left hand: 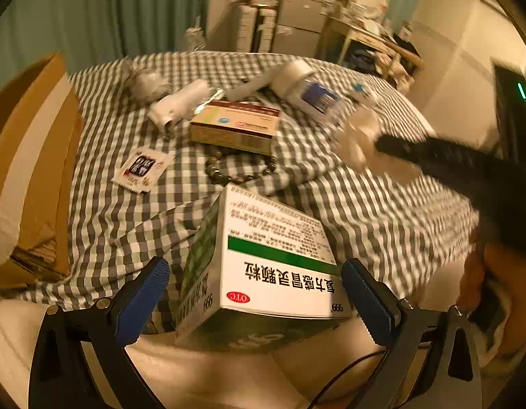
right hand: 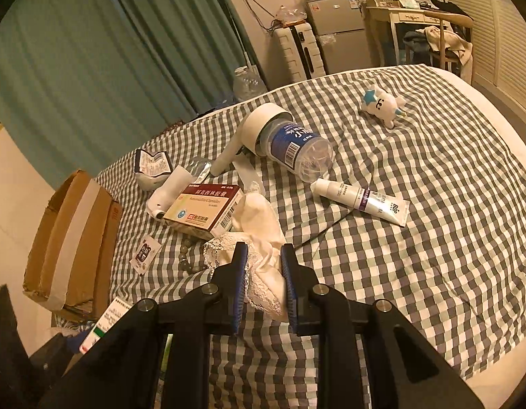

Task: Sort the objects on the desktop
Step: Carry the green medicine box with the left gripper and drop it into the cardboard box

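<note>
Right gripper (right hand: 263,279) pinches a lace-edged cloth (right hand: 259,225) above the checked bedspread (right hand: 399,255), apparently bound for the cardboard box (right hand: 72,238); left gripper (left hand: 254,301), jaws spread, straddles a green-and-white medicine box (left hand: 263,272), seemingly ungripped.

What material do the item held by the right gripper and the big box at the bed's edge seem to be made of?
The item in the right gripper looks like soft cream cloth with lace trim: it folds and shows an openwork edge. The big box looks like matte brown cardboard with pale tape along it.

Teal curtains (right hand: 92,51), small fridge (right hand: 341,34), perhaps desk (right hand: 399,17).
</note>
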`<state>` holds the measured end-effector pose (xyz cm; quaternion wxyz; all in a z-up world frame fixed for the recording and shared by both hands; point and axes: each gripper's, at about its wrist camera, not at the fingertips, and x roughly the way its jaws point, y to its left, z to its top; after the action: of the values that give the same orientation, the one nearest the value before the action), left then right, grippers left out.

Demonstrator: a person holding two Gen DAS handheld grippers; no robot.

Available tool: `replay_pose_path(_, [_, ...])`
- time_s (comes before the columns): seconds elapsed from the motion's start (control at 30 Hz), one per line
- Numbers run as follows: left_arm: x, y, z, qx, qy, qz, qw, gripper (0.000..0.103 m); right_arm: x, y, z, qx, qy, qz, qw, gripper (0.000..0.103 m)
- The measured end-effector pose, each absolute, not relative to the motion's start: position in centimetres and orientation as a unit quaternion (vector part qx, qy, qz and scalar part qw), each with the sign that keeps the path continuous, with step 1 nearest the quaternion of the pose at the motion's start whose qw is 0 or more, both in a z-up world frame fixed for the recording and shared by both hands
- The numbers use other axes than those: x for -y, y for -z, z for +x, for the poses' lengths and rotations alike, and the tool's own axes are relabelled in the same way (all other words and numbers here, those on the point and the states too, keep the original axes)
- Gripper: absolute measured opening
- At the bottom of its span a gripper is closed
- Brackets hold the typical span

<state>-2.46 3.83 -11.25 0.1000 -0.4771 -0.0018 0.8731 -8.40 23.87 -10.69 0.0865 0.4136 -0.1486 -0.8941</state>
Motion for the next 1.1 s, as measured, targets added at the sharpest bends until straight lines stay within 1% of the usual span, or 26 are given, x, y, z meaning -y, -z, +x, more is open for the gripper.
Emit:
replay_pose_path(0.2, [-6.7,13.5,-1.7,-0.064,-0.865,-0.483,0.116,0.103,-24.0,10.7,-8.3,0.149,0.894,0.415,0.083,0.021])
replay_pose_path(0.3, [-7.6,14.1,-1.6,-0.095,-0.869,-0.471,0.12,0.103,-24.1,10.9,-8.3,0.149,0.893,0.418,0.082,0.021])
replay_pose_path(0.37, [-7.7,14.1,-1.8,-0.102,-0.867,-0.472,0.123,0.103,-24.1,11.0,-8.3,0.149,0.892,0.419,0.081,0.021])
replay_pose_path(0.43, [-7.1,14.1,-2.4,-0.082,-0.866,-0.476,0.127,0.103,-24.2,11.0,-8.3,0.151,0.891,0.42,0.079,0.021])
replay_pose_path(0.63, [-2.5,14.0,-6.1,0.066,-0.857,-0.497,0.123,0.103,-24.5,11.2,-8.4,0.156,0.889,0.424,0.076,0.021])
replay_pose_path(0.67, [-2.1,14.0,-6.5,0.076,-0.856,-0.498,0.117,0.103,-24.5,11.2,-8.4,0.158,0.888,0.425,0.076,0.021])
replay_pose_path(0.73, [-0.8,13.1,-7.5,0.082,-0.865,-0.488,0.086,0.103,-24.7,11.3,-8.4,0.16,0.888,0.425,0.076,0.021])
replay_pose_path(0.8, [0.3,11.9,-8.1,0.07,-0.871,-0.482,0.057,0.103,-24.8,11.3,-8.5,0.16,0.888,0.425,0.075,0.021])
replay_pose_path(0.93, [1.9,9.3,-7.4,0.082,-0.881,-0.454,0.108,0.103,-25.0,11.6,-8.8,0.167,0.885,0.429,0.069,0.021])
replay_pose_path(1.1, [0.5,10.0,-5.2,0.06,-0.865,-0.465,0.179,0.103,-25.4,11.8,-8.9,0.173,0.883,0.432,0.063,0.021])
